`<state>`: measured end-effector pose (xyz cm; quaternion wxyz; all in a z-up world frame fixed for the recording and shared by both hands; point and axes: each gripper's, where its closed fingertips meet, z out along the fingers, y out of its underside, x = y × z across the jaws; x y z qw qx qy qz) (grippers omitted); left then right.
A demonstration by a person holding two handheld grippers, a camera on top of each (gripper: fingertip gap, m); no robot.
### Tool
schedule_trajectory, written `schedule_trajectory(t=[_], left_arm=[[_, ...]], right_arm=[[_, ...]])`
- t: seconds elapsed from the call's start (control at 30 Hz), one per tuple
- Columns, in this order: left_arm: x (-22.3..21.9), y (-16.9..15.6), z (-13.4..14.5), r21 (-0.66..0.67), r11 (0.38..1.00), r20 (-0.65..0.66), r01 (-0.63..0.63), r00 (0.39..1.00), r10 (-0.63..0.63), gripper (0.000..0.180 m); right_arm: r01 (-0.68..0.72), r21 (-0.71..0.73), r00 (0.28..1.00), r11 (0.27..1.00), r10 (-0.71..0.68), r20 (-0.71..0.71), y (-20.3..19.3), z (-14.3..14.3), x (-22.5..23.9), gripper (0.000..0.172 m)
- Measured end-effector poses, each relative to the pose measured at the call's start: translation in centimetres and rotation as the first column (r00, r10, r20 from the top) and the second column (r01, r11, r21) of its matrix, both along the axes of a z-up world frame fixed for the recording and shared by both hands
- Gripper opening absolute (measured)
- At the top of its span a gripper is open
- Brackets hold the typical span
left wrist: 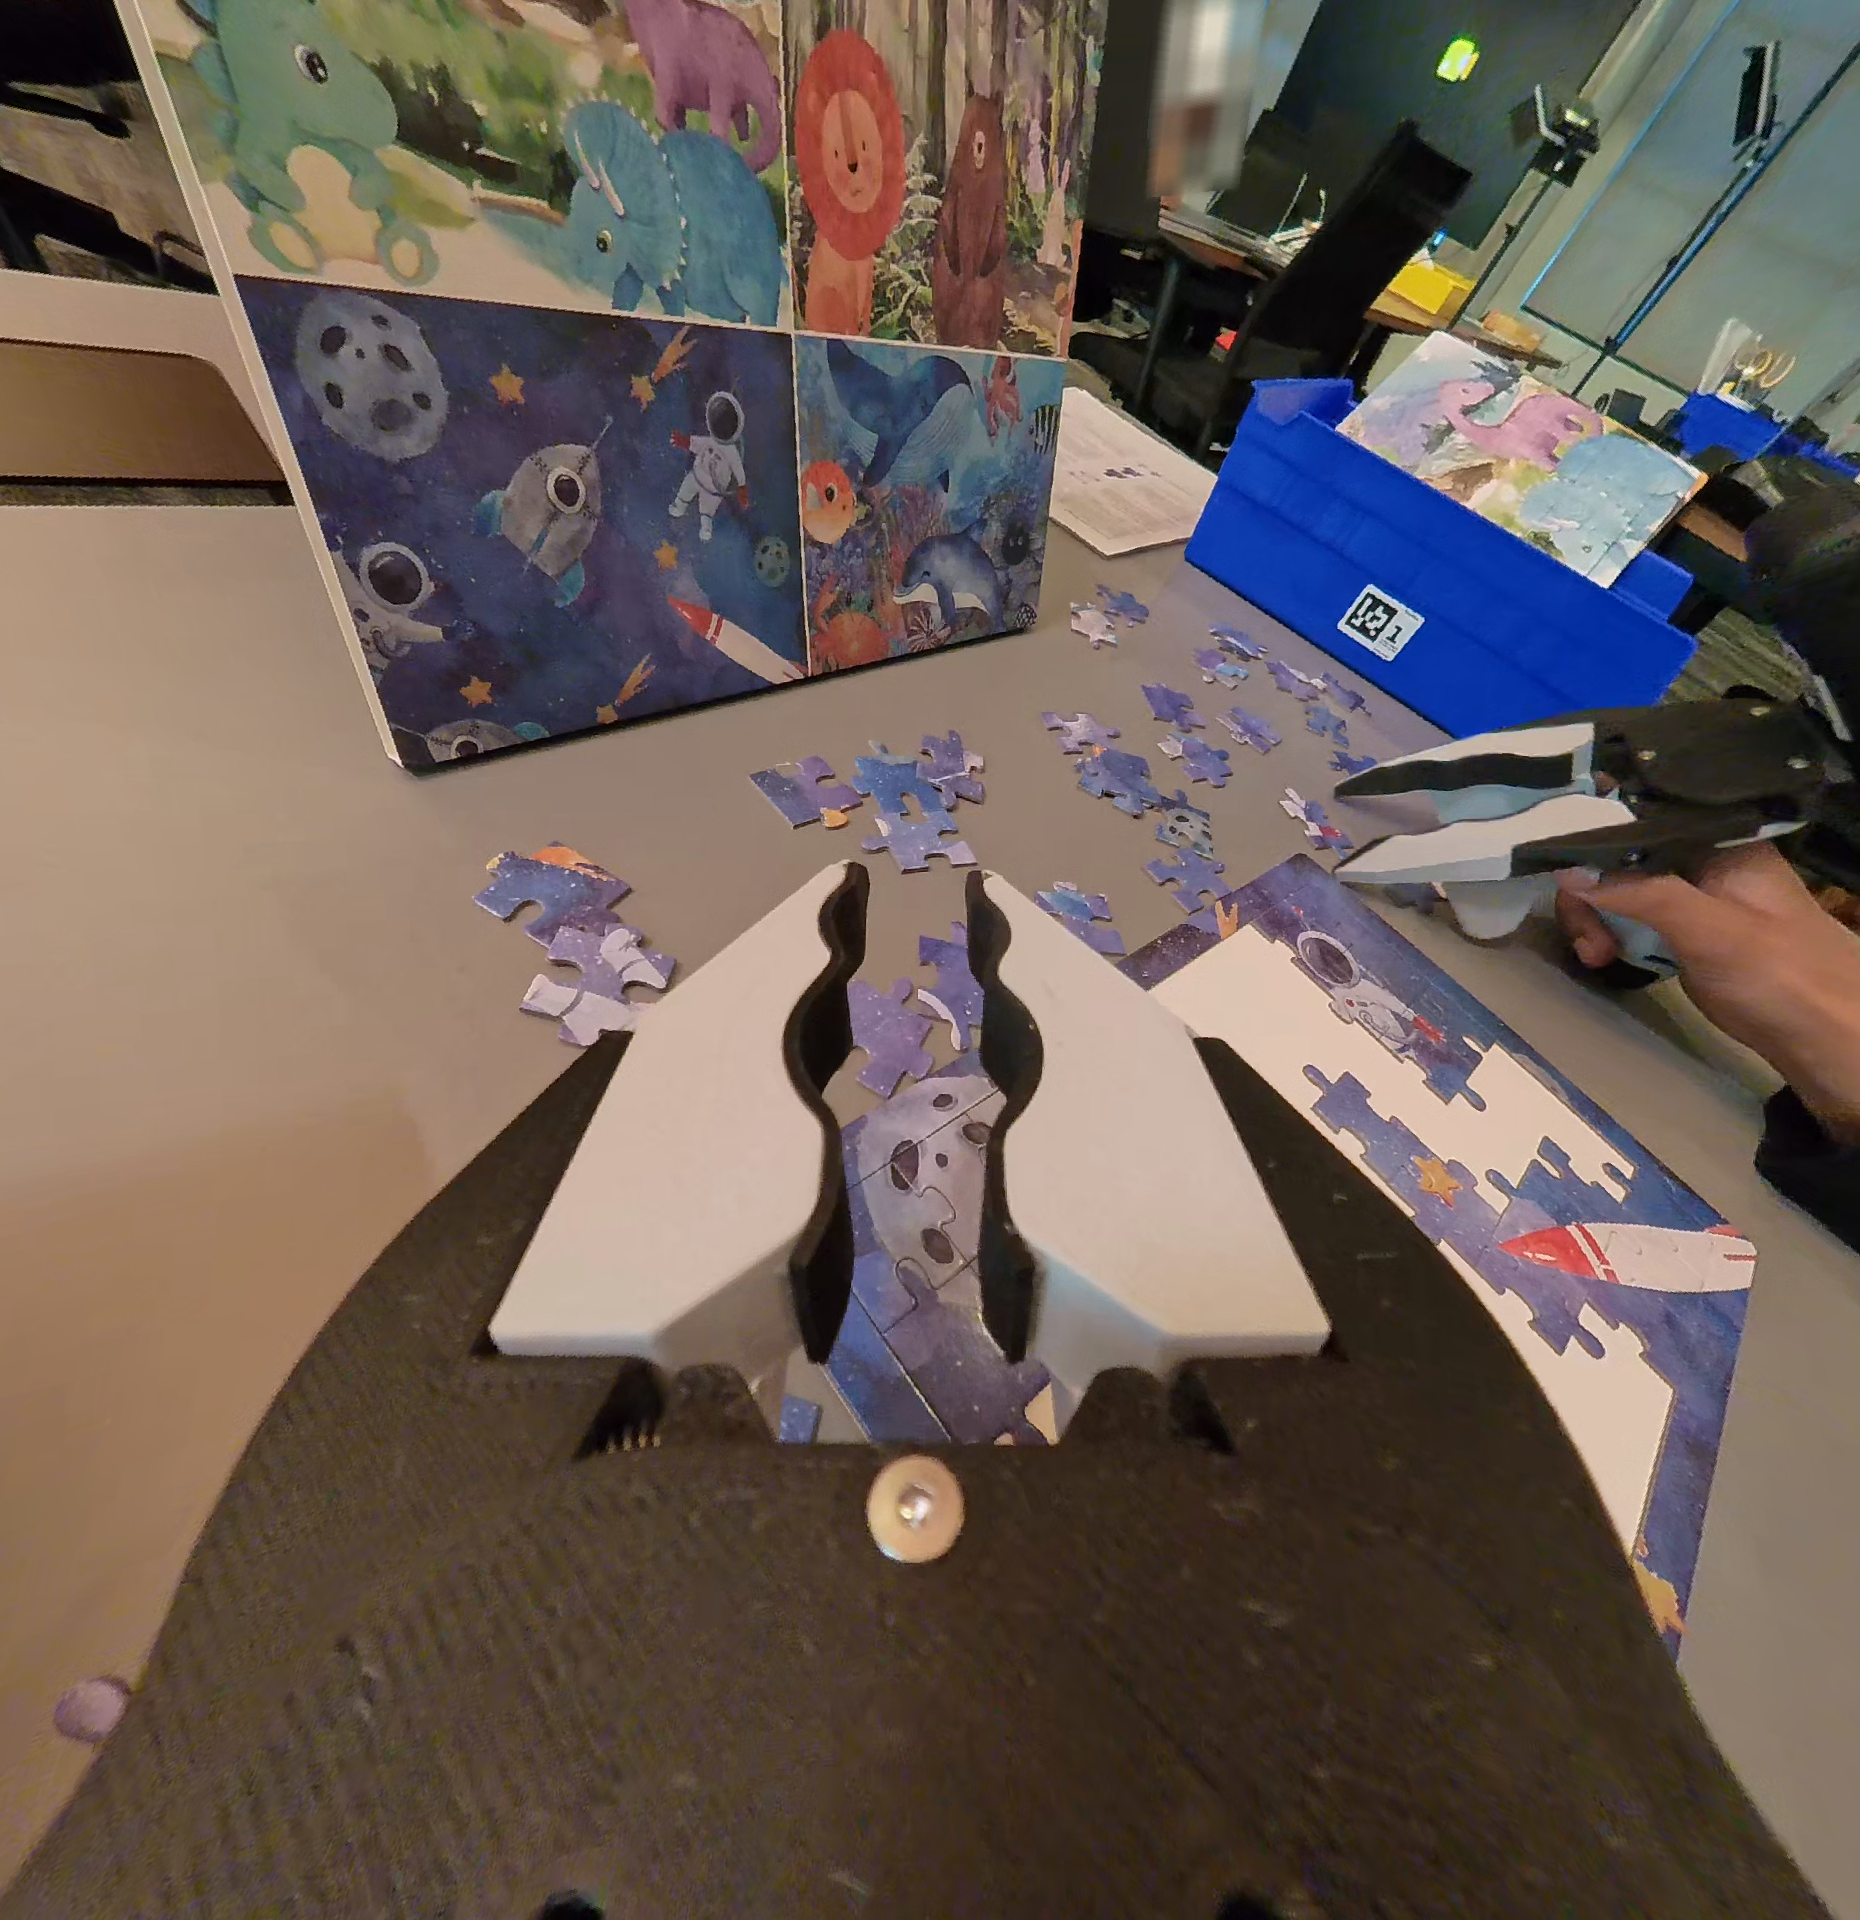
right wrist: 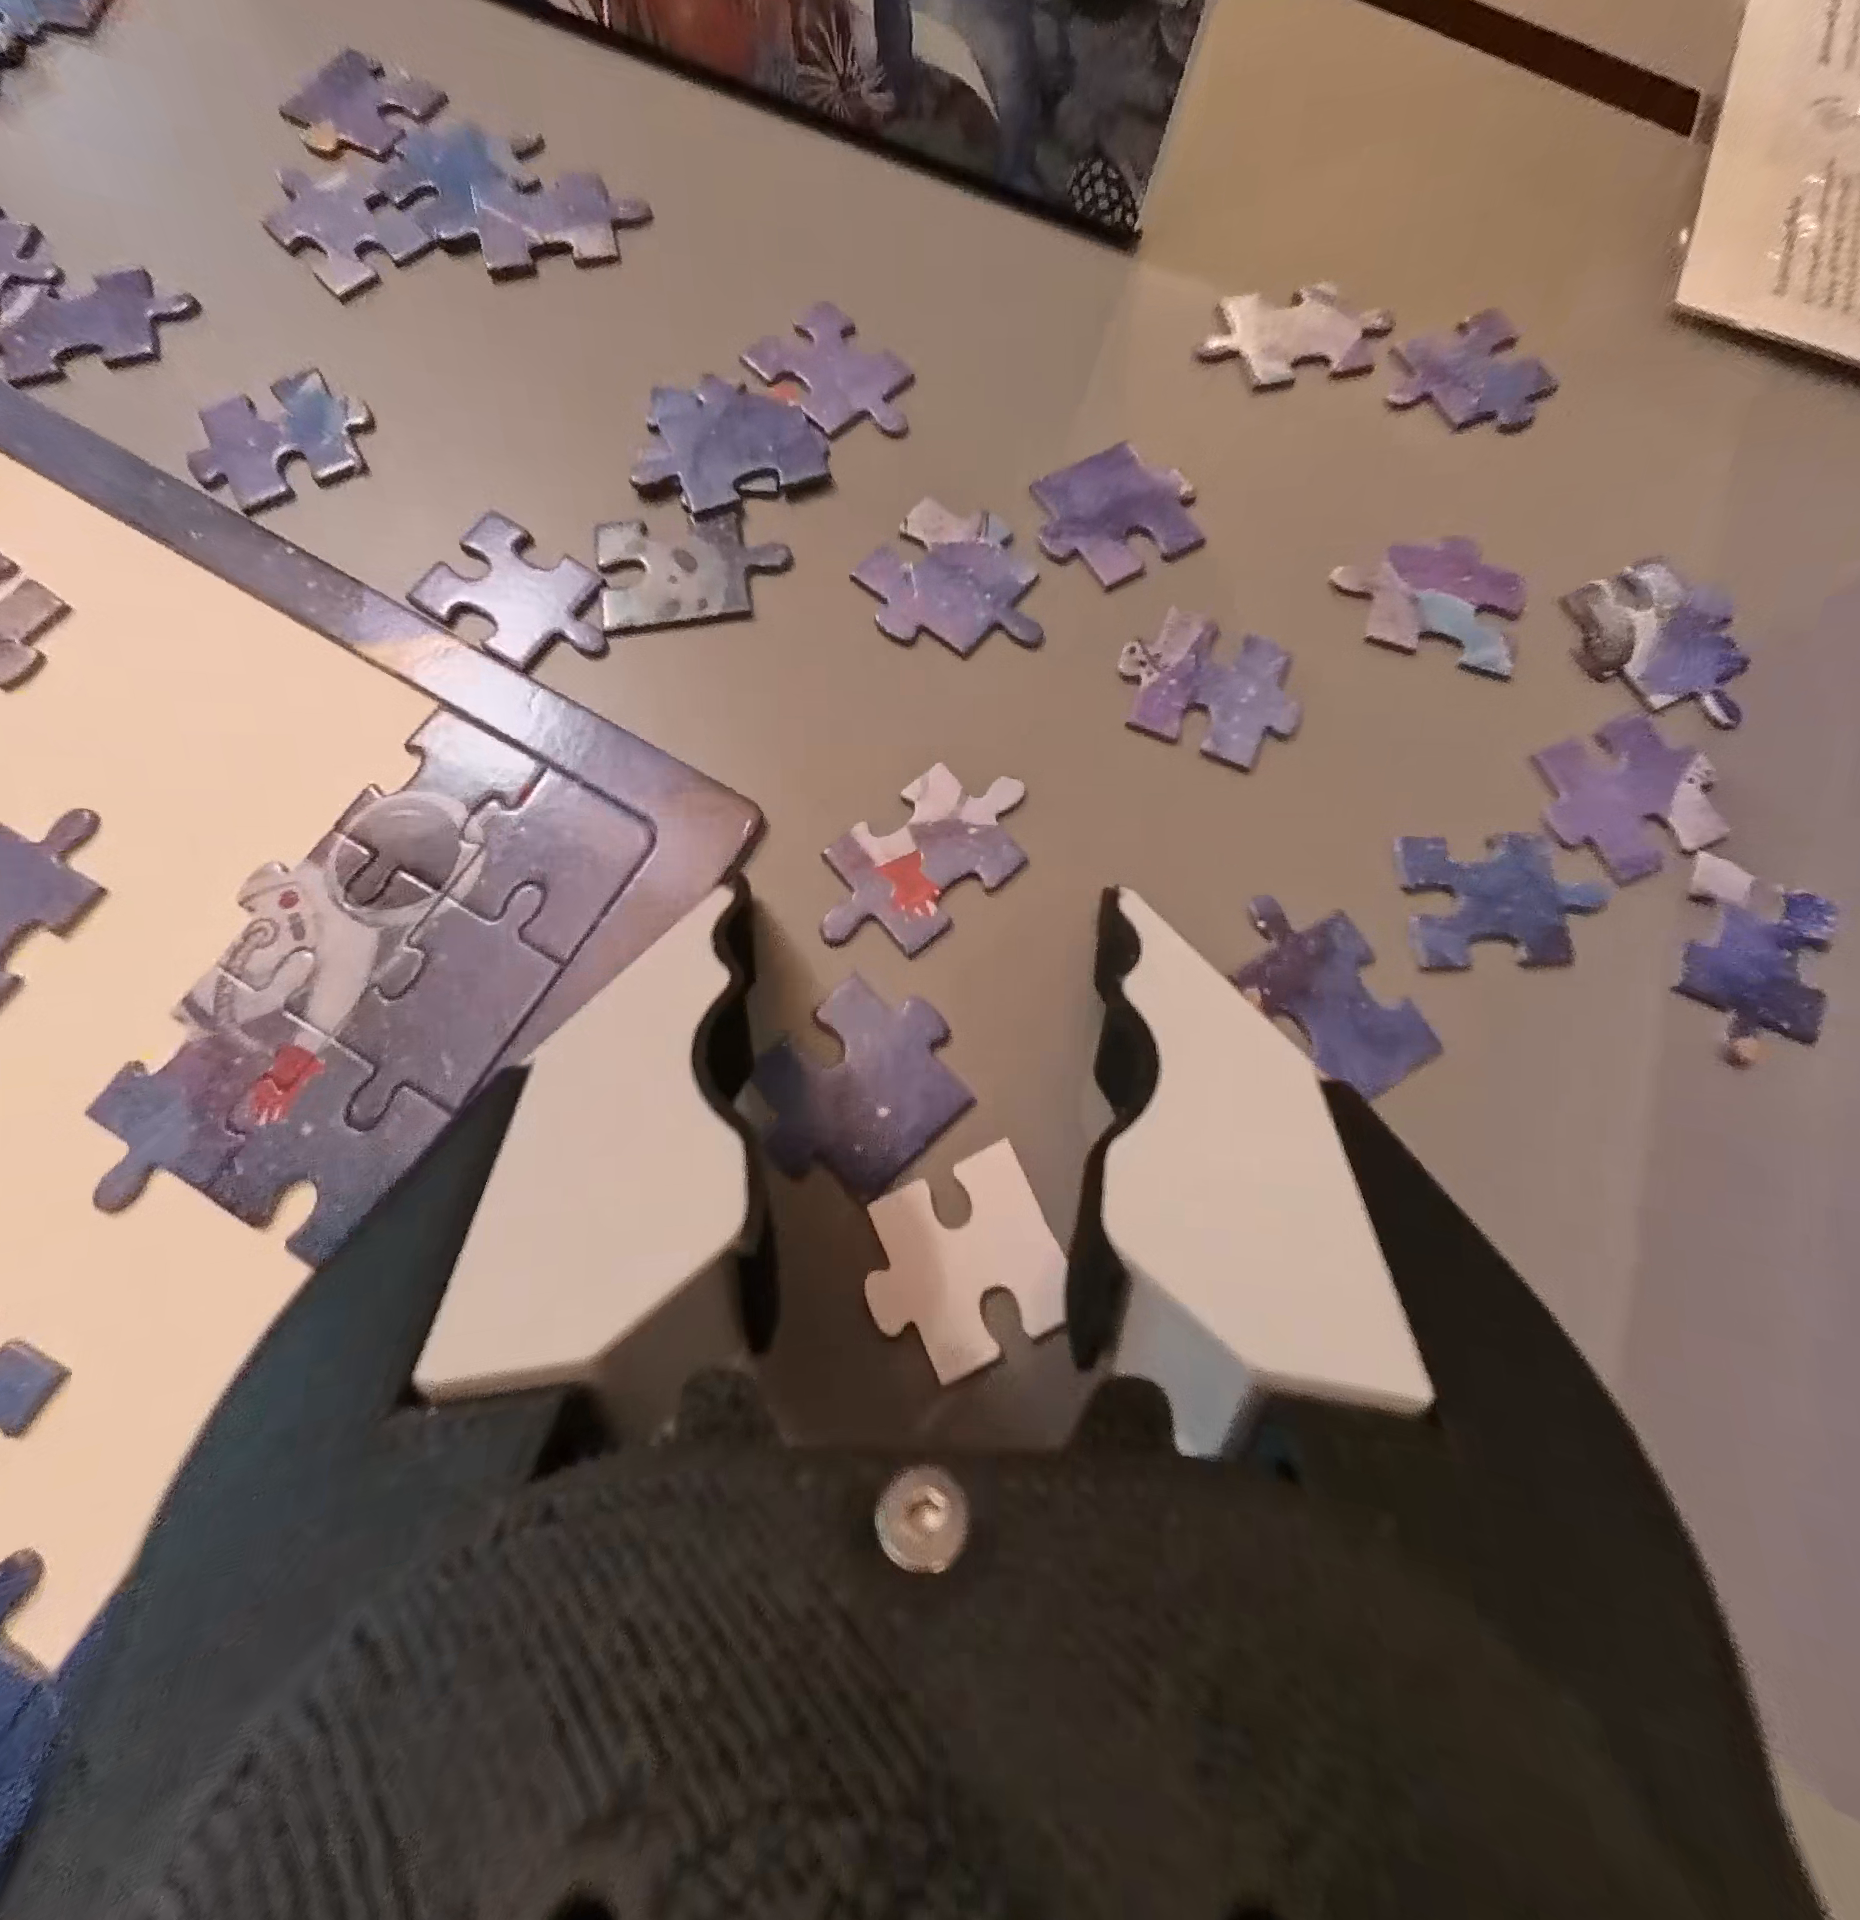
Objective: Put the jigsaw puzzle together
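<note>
Left wrist view: left gripper [left wrist: 910,883] hovers over the puzzle board's [left wrist: 1269,997] near corner, fingers a narrow slit apart, nothing pinched; loose purple pieces [left wrist: 890,1029] lie flat on the grey table [left wrist: 230,831] beneath. Picture box [left wrist: 552,416] stands propped upright behind, likely as a reference. Right gripper [right wrist: 921,904] spread wide above a purple piece [right wrist: 869,1091] and a face-down white piece [right wrist: 962,1262], pads clear of both. Blue bin [left wrist: 1425,582] sits well off.

It is an office or lab room: desks [left wrist: 1269,249], a black chair [left wrist: 1352,260], blue storage bins [left wrist: 1425,582] and cameras on stands [left wrist: 1560,125] behind the grey table [left wrist: 178,831].
</note>
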<state>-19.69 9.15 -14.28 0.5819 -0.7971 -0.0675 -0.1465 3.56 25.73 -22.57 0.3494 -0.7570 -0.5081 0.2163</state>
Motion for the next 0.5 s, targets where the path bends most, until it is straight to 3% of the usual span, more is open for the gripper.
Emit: schedule_trajectory(t=[0.1, 0.33, 0.5], left_arm=[[0.16, 0.05, 0.01, 0.000, 1.000, 0.005, 0.007, 1.000, -0.007, 0.018], [0.45, 0.12, -0.10, -0.006, 1.000, 0.001, 0.018, 1.000, -0.018, 0.018], [0.47, 0.11, -0.11, -0.006, 1.000, 0.005, 0.020, 1.000, -0.020, 0.019]], right_arm=[[-0.004, -0.020, 1.000, 1.000, 0.004, -0.007, -0.15, -0.03, -0.12, 0.060], [-0.026, -0.007, 1.000, 1.000, 0.026, -0.007, -0.63, 0.09, -0.27, 0.017], [-0.028, 0.036, 1.000, 0.999, 0.028, 0.007, -0.67, 0.18, -0.27, 0.014]])
